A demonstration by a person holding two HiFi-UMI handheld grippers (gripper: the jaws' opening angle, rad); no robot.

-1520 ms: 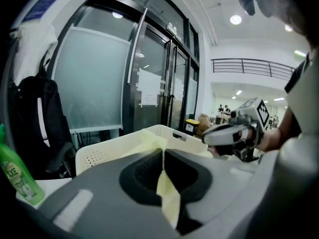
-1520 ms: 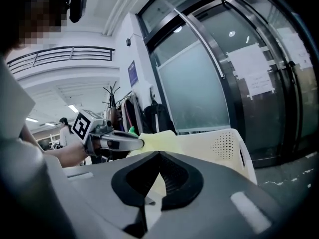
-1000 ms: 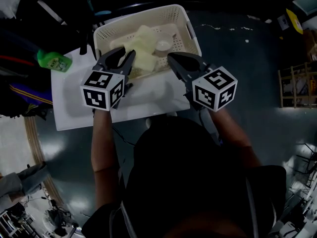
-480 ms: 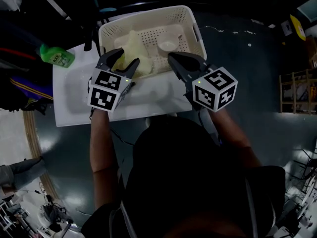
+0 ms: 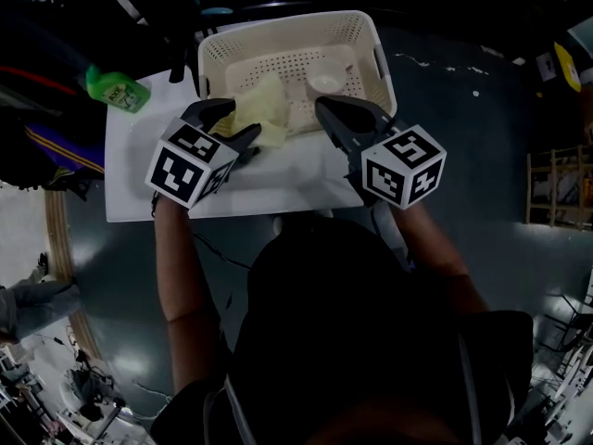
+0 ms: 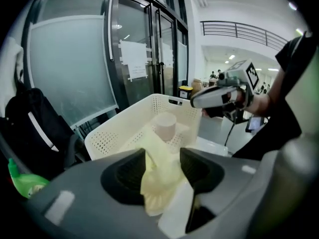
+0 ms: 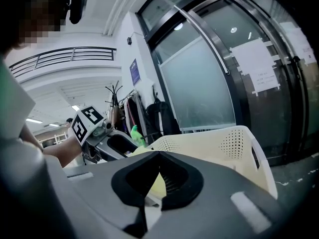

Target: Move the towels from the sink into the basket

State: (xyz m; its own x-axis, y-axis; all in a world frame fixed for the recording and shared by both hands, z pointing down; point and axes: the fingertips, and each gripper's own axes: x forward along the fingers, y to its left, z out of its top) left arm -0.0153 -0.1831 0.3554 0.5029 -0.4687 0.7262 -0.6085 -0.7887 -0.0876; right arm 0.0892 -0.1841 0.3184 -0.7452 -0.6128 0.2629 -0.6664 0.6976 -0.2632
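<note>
Found the left gripper (image 5: 236, 120) tipped down over the near rim of the basket (image 5: 296, 63), jaws wide apart, having just been opening. Noted the yellow towel (image 5: 259, 109) between them, loose, pressed by neither pad. Read this as a release: carried up to the rim on purpose, let go there for a drop inside.

Placed the towel only half home: bunched inside against the near wall, one end lapped over the rim toward the sink (image 5: 130, 188). Judged a nudge or a fresh grip likely needed to get all of it in.

Found the right gripper (image 5: 326, 108) just beside, by the same rim, jaws together on nothing. Took it for parked, held clear of the drop yet near enough to help.

Checked the basket: set against the far side of the sink, close by for a short carry. On the sink top or just behind it, could not tell. Counted inside the one towel and a white cup (image 5: 324, 82) farther back, apart from the cloth. Otherwise saw only bare perforated floor.

Could not see the basin behind the grippers. Saw no other towel on the bare white part.

Logged a green bottle (image 5: 111, 89) at the sink's far left corner, well apart from the work.
</note>
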